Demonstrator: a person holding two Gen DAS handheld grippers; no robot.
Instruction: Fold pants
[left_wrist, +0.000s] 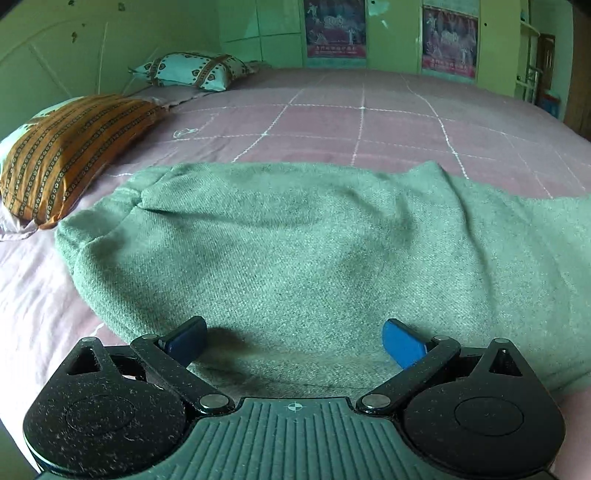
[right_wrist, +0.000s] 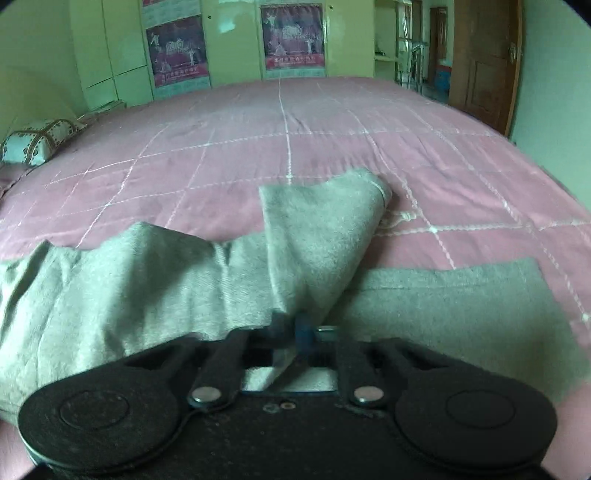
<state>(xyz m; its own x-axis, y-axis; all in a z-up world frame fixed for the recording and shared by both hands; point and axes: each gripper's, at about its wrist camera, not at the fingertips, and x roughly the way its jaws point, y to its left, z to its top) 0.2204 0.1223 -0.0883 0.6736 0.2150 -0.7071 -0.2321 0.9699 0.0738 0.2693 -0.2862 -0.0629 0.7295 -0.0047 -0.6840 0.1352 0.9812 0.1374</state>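
Note:
Grey-green woollen pants (left_wrist: 288, 243) lie spread across the near part of a pink quilted bed (left_wrist: 362, 118). My left gripper (left_wrist: 293, 345) is open, its blue pads just above the near edge of the cloth, holding nothing. My right gripper (right_wrist: 293, 326) is shut on a fold of the pants (right_wrist: 317, 240). The pinched cloth rises in a peak above the rest of the pants, which lie flat to the left and right of it in the right wrist view.
An orange striped pillow (left_wrist: 70, 155) lies left of the pants, and a pale blue patterned pillow (left_wrist: 192, 70) lies further back. Green wardrobes with posters (left_wrist: 334, 29) stand beyond the bed. A wooden door (right_wrist: 484, 62) is at the far right.

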